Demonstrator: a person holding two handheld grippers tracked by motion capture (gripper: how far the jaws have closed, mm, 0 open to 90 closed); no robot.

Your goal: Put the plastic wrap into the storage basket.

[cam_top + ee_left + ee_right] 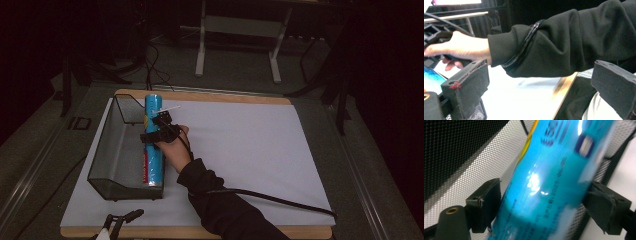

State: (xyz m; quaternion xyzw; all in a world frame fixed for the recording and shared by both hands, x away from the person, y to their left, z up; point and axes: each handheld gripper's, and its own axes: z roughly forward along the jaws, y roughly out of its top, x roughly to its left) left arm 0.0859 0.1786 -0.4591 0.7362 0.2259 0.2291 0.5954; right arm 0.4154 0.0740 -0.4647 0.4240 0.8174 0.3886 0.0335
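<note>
A blue tube [154, 161] lies lengthwise along the right wall of a black mesh basket [111, 150] at the left of the table. My right gripper [159, 131], held in a hand with a black sleeve, hangs over the tube's far half. In the right gripper view the tube [554, 170] runs between the two pads [486, 205], which flank it closely with a thin gap, so my right gripper [544, 203] stands open. My left gripper [120, 219] rests at the table's near edge. Its jaws [539, 77] are wide open with nothing between them.
The basket stands on a white sheet [240, 150] over a wooden board. A black cable [280, 200] trails right from the sleeve across the sheet. Beyond the table are a dark floor and a metal frame [240, 45]. The sleeve [564, 42] crosses the left gripper view.
</note>
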